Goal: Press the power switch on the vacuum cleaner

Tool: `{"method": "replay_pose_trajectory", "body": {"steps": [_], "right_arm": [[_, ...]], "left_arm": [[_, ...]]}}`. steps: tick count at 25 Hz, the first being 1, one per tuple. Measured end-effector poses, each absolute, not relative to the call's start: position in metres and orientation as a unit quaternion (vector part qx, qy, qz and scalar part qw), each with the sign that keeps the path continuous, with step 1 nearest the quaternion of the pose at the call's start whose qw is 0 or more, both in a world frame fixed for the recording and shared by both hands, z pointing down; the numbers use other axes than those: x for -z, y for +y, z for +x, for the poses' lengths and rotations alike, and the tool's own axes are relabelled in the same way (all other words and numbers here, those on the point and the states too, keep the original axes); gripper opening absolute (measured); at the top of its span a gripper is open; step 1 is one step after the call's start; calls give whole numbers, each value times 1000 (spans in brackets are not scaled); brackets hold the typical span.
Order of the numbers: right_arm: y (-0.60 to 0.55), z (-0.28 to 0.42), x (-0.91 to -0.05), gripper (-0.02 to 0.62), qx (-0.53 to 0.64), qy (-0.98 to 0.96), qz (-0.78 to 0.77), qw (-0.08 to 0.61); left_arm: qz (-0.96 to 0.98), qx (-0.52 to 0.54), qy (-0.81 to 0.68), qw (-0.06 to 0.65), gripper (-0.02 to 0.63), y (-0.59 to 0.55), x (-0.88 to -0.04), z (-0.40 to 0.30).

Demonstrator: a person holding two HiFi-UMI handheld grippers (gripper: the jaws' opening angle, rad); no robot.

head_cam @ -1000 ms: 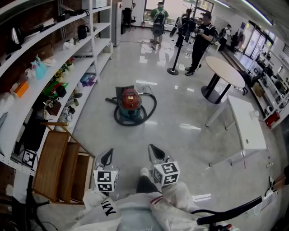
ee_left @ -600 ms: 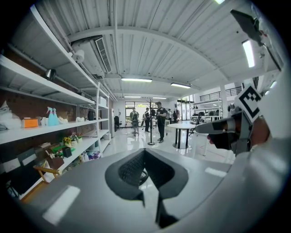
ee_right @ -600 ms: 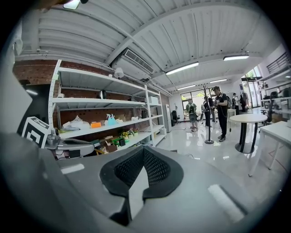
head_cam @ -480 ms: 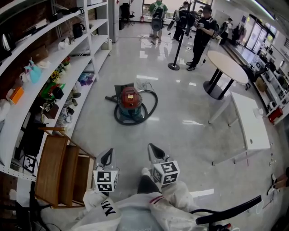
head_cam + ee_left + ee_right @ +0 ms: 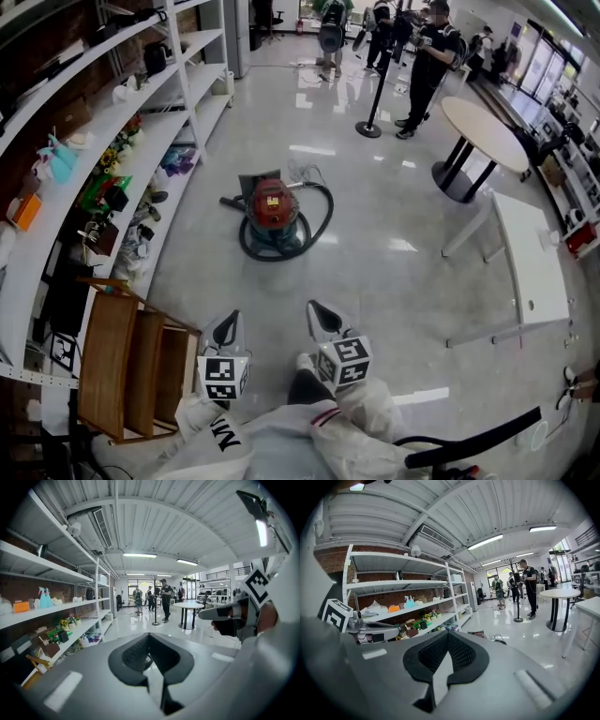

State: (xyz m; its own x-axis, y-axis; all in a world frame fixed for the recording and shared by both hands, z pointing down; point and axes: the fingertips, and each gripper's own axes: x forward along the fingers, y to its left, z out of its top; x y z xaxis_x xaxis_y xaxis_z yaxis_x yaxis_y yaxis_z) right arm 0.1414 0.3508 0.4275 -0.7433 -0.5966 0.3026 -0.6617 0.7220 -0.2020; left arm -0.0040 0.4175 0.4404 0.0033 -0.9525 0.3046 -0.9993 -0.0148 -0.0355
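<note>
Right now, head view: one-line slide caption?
Left gripper and right gripper, shut and empty, face the red vacuum cleaner standing apart on the glossy floor.

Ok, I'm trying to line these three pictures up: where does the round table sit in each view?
Head view: the round table is at the upper right, on the shiny floor.
Left gripper view: it is right of centre at mid-height, far off.
Right gripper view: it is near the right edge at mid-height.
Shared landmark: the white shelving is on the left in all three.
</note>
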Motion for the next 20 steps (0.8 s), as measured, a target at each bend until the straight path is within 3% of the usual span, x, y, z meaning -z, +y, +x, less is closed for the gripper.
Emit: {"method": "replay_pose_trajectory", "body": {"steps": [20], "right_arm": [[229, 152, -432, 0, -160, -930, 312, 109]], "left_arm": [[684, -131, -710, 105, 0, 291, -441, 10]]}}
